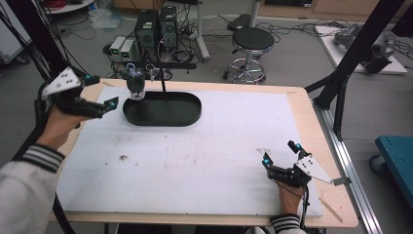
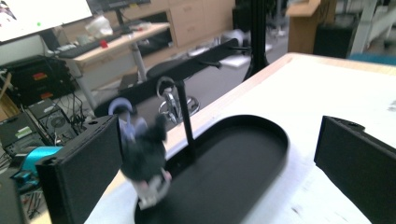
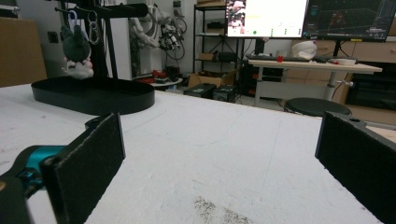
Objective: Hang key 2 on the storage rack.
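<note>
While our left gripper (image 1: 104,97) hovers with jaws apart beside it, the plush keychain (image 1: 136,84) hangs upright, long axis vertical, from the stand (image 1: 162,65) over the oval black tray (image 1: 162,109). Our right gripper (image 1: 281,157) rests on the white mat (image 1: 195,156), jaws spread, empty.

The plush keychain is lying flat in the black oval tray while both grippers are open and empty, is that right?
Not quite. The plush keychain is not lying in the tray; it hangs from the stand's crossbar above the tray's end, as the right gripper view shows. The rest holds: the left gripper and right gripper are both open and empty.
</note>
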Demonstrator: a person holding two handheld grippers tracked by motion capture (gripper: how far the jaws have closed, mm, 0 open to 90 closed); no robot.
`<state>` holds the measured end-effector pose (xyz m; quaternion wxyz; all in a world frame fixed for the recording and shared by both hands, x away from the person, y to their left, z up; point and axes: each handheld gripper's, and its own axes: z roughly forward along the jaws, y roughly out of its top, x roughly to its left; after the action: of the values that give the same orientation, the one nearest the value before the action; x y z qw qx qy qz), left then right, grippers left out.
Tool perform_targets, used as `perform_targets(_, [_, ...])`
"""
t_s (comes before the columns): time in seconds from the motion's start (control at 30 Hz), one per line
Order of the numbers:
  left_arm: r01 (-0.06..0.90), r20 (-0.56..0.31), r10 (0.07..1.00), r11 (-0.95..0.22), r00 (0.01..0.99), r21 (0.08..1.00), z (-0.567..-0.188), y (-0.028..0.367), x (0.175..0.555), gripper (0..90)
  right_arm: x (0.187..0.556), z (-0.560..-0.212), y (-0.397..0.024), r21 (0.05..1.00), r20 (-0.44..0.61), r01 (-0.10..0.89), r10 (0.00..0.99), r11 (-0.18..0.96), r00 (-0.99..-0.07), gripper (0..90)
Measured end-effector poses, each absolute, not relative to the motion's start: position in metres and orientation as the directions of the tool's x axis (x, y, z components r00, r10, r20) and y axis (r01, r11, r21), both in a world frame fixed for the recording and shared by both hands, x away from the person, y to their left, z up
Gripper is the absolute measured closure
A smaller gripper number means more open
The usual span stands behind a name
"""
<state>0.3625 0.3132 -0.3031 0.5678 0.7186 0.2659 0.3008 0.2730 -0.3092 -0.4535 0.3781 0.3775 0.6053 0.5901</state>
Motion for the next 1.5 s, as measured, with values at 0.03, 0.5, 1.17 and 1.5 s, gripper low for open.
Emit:
perform_targets(0.03, [0.035, 0.126, 0.730, -0.201, 0.672, 0.979, -0.310, 0.316, 0.353, 1.7, 0.273, -0.453, -0.309, 1.000, -0.014, 0.011, 0.903, 0.021, -0.430, 0.7])
perform_targets(0.5, [0.020, 0.041, 0.784, -0.068, 0.619, 0.997, -0.395, 0.318, 0.295, 1.7, 0.274, -0.453, -0.310, 1.000, -0.011, 0.009, 0.901, 0.016, -0.433, 0.7])
perform_targets(1.17, [0.004, 0.028, 0.813, -0.037, 0.581, 0.999, -0.440, 0.316, 0.289, 1.7, 0.273, -0.453, -0.309, 1.000, -0.016, 0.009, 0.903, 0.022, -0.429, 0.7])
perform_targets(1.5, [0.004, 0.025, 0.817, -0.033, 0.576, 0.999, -0.452, 0.315, 0.287, 1.7, 0.273, -0.453, -0.309, 1.000, -0.014, 0.013, 0.904, 0.022, -0.428, 0.7])
